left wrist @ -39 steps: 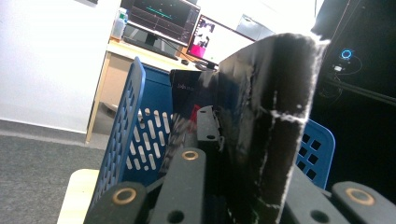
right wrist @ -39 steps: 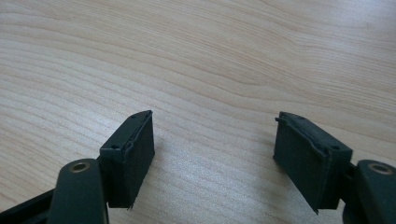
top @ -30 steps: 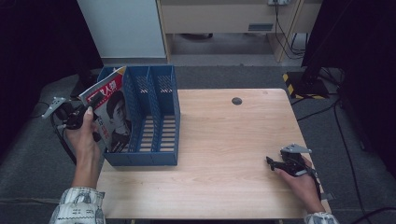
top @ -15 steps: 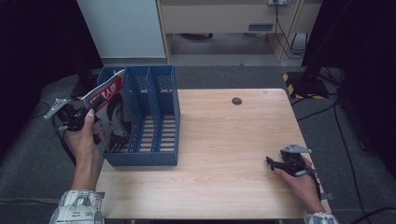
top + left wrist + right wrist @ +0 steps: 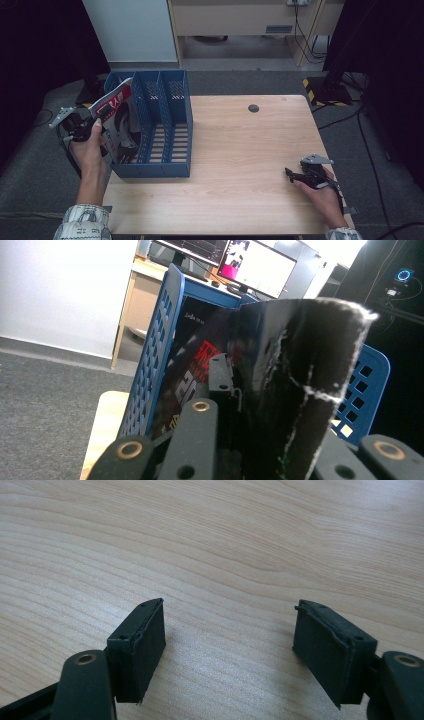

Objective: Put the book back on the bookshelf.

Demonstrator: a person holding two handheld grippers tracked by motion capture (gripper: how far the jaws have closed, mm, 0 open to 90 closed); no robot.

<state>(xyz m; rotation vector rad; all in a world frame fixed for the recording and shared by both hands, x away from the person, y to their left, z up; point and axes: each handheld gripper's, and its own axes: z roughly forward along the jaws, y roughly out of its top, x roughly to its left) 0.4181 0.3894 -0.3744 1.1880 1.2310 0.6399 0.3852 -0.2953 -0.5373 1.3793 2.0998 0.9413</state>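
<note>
- Since the earlier pictures, the magazine (image 5: 116, 120) has tipped further over and sunk a little deeper into the file rack (image 5: 165, 170), while both hands have kept their places
- From the high view, the left gripper (image 5: 95, 122) sits off the table's left edge, clamped tight on the magazine's upper corner
- That magazine leans at a slant in the leftmost slot of the rack, its red-and-white cover facing up and left, its lower end down between the slot's walls
- From the left gripper view, the magazine (image 5: 280, 390) is pinched between the jaws, its dark glossy cover bent and creased with white scuffs along the fold
- Behind it in that view rise the blue perforated walls of the rack (image 5: 155, 360), one on each side of the magazine
- The rack stands on the left part of the wooden table (image 5: 250, 150), its other two slots with nothing in them
- Over at the table's near right corner, the right gripper (image 5: 292, 174) rests low on the wood, held by the right hand (image 5: 325, 197)
- From the right gripper view, the right gripper (image 5: 227, 645) has its jaws spread wide apart with only bare wood (image 5: 225, 545) between them, gripping nothing
- A small dark round disc (image 5: 253, 108) lies on the far side of the table, well apart from both grippers
</note>
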